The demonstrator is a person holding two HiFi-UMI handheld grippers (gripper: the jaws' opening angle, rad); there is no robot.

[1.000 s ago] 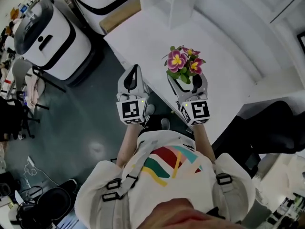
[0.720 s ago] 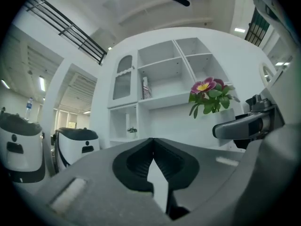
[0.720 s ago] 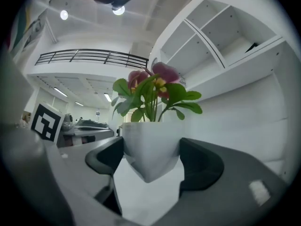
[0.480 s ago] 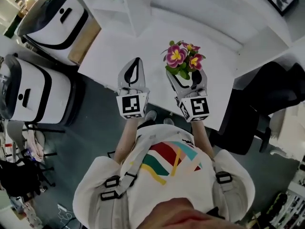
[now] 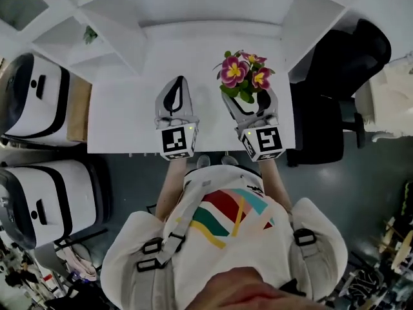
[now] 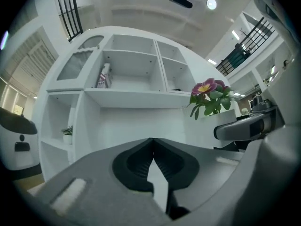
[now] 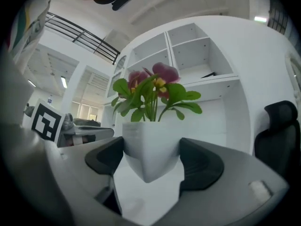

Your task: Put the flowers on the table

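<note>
Placement stage: right gripper [image 5: 249, 101] clamps the white flower pot [image 7: 150, 142] over the table [image 5: 126, 118]; left gripper [image 5: 175, 94] is closed on nothing. Next I'd expect: lower, release.

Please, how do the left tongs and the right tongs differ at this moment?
The left tongs are shut with nothing between them; the right tongs are shut on the white pot of flowers. The left tongs' jaws touch each other, while the right tongs' jaws stand apart at the pot's sides. Both are held over the white table, pointing toward the shelves.
</note>
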